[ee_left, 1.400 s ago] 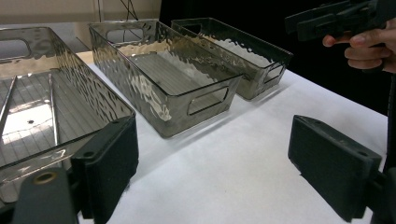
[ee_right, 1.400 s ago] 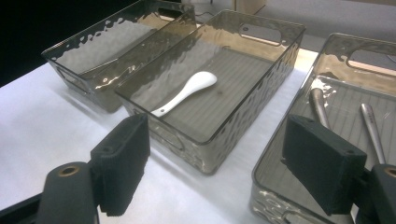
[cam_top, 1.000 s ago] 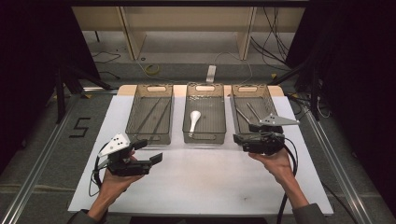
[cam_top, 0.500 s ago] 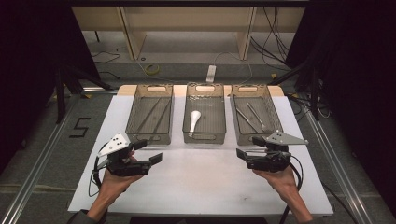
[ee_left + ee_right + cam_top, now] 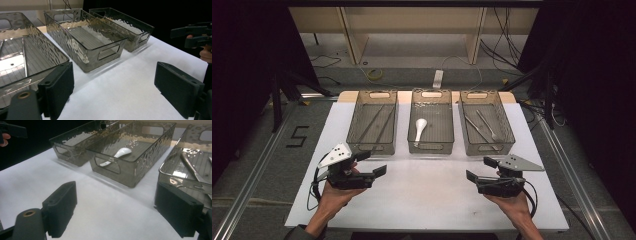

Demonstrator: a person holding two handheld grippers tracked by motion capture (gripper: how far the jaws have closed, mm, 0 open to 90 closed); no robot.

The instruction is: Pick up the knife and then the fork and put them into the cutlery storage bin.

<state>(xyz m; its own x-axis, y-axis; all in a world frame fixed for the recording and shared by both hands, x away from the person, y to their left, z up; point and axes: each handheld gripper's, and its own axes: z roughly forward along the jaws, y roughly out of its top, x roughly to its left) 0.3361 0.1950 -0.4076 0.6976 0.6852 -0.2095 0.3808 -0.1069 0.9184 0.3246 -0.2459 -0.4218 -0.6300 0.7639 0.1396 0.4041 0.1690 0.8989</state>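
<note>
Three clear bins (image 5: 432, 125) stand side by side on the white surface (image 5: 422, 195); the middle one holds a white spoon (image 5: 420, 128). The right hand-held gripper (image 5: 479, 169) has drawn back from the right bin (image 5: 486, 128) toward the person, its jaws just opened and empty. The left hand-held gripper (image 5: 371, 162) stays put, jaws apart, nothing between them.

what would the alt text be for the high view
Two hands each hold an open claw, left and right, over a white table before three clear bins. The left bin holds thin rods, the middle a white spoon, the right metal cutlery.

Right gripper (image 5: 482, 169) now back off the right bin (image 5: 485, 148), lower, nearer the person, jaws empty, wider.
</note>
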